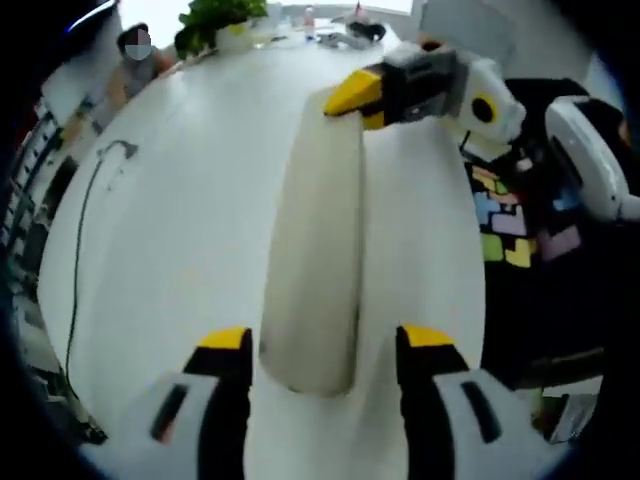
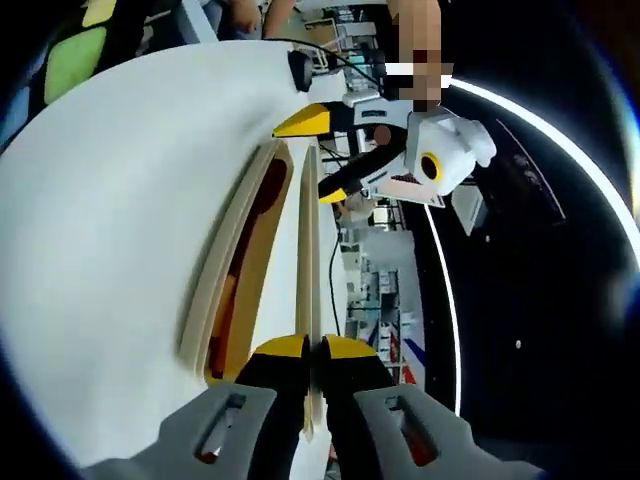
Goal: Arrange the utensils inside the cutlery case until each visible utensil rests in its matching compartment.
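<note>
Right tongs [image 2: 312, 345] clamped on case lid [image 2: 310, 270] edge; left tongs [image 1: 325, 338] wide open, straddling lid end.

The case [image 2: 215, 285] is a long, cream, boat-shaped tray lying open on the white surface [image 2: 110, 200], its inner wall tan, with brown and orange utensils [image 2: 262, 195] lying lengthwise inside; which compartments they occupy cannot be told. Its cream lid [image 1: 318, 260] is lifted off, seen edge-on just beside the tray in the right gripper view.
</note>
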Motion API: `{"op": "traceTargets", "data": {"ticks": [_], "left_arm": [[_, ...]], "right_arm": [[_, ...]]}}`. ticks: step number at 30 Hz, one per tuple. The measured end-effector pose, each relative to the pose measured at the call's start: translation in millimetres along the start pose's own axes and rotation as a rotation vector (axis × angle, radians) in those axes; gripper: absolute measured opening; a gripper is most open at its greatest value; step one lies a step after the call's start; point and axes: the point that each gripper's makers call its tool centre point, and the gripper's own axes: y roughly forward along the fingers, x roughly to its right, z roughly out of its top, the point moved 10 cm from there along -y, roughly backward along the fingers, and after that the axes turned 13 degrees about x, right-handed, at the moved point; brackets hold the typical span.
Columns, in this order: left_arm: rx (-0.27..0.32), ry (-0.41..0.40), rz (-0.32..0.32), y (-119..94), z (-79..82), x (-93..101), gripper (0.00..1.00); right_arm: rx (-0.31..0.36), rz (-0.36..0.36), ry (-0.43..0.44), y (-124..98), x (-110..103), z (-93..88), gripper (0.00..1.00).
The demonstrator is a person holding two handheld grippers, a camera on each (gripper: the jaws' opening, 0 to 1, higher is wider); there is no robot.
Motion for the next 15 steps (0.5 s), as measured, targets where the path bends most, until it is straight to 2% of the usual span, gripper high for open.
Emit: {"op": "traceTargets", "data": {"ticks": [2, 5, 15], "left_arm": [[-0.049, 0.022, -0.001, 3.5, -2.5, -1.2, 0.60], [-0.076, 0.014, -0.010, 9.0, -4.6, -2.2, 0.57], [-0.097, -0.018, -0.036, 16.3, -5.0, -7.2, 0.54]], "right_arm": [[0.000, 0.005, -0.020, 1.0, -1.4, 3.4, 0.03], [0.013, 0.000, -0.044, 3.1, -2.9, 9.3, 0.03], [0.012, -0.029, -0.122, 8.6, -8.6, 16.7, 0.03]]}}
